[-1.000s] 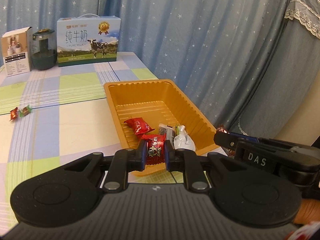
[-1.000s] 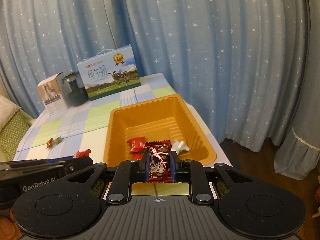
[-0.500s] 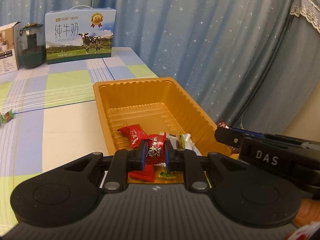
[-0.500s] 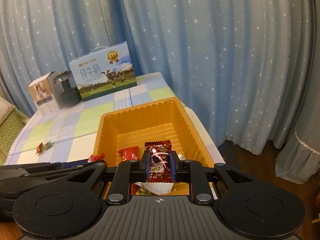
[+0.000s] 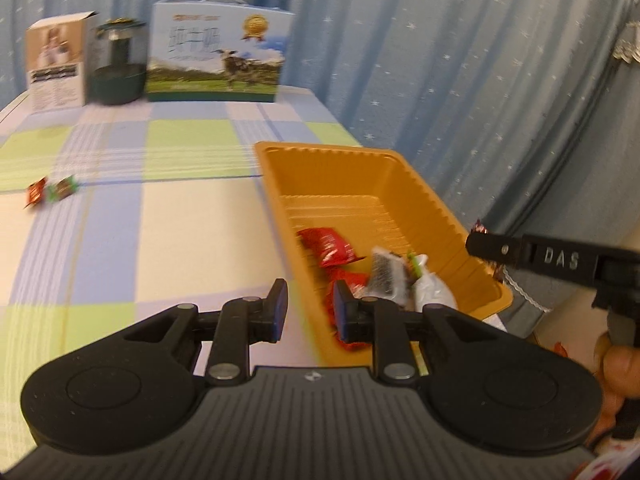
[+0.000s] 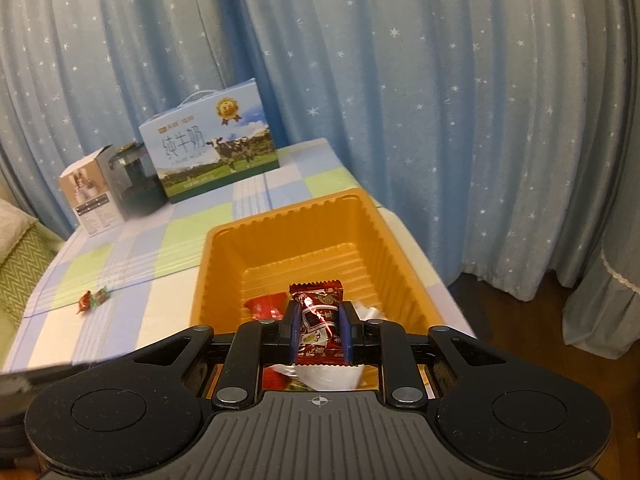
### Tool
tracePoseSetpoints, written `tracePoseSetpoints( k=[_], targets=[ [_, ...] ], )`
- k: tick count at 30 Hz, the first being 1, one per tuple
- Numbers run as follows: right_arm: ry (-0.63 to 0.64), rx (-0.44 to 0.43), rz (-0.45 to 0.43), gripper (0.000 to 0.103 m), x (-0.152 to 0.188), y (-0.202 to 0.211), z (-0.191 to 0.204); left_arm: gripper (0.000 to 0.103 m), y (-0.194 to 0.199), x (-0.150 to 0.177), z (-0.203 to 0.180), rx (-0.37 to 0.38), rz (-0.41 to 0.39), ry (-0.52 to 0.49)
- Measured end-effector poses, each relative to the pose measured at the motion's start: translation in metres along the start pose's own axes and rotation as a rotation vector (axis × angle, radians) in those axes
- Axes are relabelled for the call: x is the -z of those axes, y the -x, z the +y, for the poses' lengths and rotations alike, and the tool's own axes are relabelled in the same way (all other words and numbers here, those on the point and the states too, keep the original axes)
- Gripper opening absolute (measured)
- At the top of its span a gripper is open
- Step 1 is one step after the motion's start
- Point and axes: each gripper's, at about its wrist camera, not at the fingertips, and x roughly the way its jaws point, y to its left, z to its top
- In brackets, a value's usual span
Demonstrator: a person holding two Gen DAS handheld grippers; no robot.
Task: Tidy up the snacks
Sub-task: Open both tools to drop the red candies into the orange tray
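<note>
Snacks lie heaped at the near end of the orange tray (image 5: 362, 168), which sits on the checked tablecloth (image 5: 160, 216) by the table's right edge, close to the starry blue curtain (image 5: 460, 60). In the pile I can make out a red packet (image 5: 328, 242), a white wrapper (image 5: 434, 294), a dark-printed sachet (image 5: 386, 276) and another red packet (image 5: 348, 284) close behind the left tool's fingers.

The left gripper (image 5: 306, 312) hangs over the tray's near left corner. Its jaws have just been opening; there is a clear gap between the pads and nothing in it, only tablecloth and tray rim showing through.

The right gripper (image 6: 320, 330) is clamped on a dark red candy bar wrapper (image 6: 318, 308), held upright so its crimped top sticks up above the fingers, over the near end of the tray. From the left camera the same tool reaches in from the right, above the tray's right rim, with a thumb (image 5: 618, 364) on its handle.

Two small sweets (image 5: 50, 192), one red and one green, lie together well to the left of the tray. At the far end of the table stand a milk carton box with a cow on it (image 5: 218, 56), a dark green jar (image 5: 116, 68) and a small white box (image 5: 58, 64), side by side.
</note>
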Motion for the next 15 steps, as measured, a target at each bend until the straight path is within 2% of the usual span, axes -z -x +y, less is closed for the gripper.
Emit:
tracePoseSetpoints(
  k=[7, 9, 10, 11, 15],
  targets=[
    [-0.056, -0.092, 0.022, 0.022, -0.008, -0.017, 0.006, 0.025, 0.018, 0.01, 0.018, -0.031, -0.004, 0.031],
    [-0.064, -0.094, 0.021, 0.031, -0.008, -0.018, 0.006, 0.027, 0.021, 0.012, 0.021, -0.037, -0.006, 0.036],
    [-0.068, -0.091, 0.018, 0.049, -0.008, -0.016, 0.006, 0.028, 0.023, 0.012, 0.023, -0.038, -0.007, 0.039],
    [-0.075, -0.086, 0.012, 0.06, -0.007, -0.014, 0.006, 0.028, 0.025, 0.013, 0.024, -0.038, -0.007, 0.042],
    [-0.089, -0.069, 0.019, 0.06, 0.0, -0.003, 0.004, 0.029, 0.034, 0.017, 0.026, -0.043, -0.011, 0.05]
  ],
)
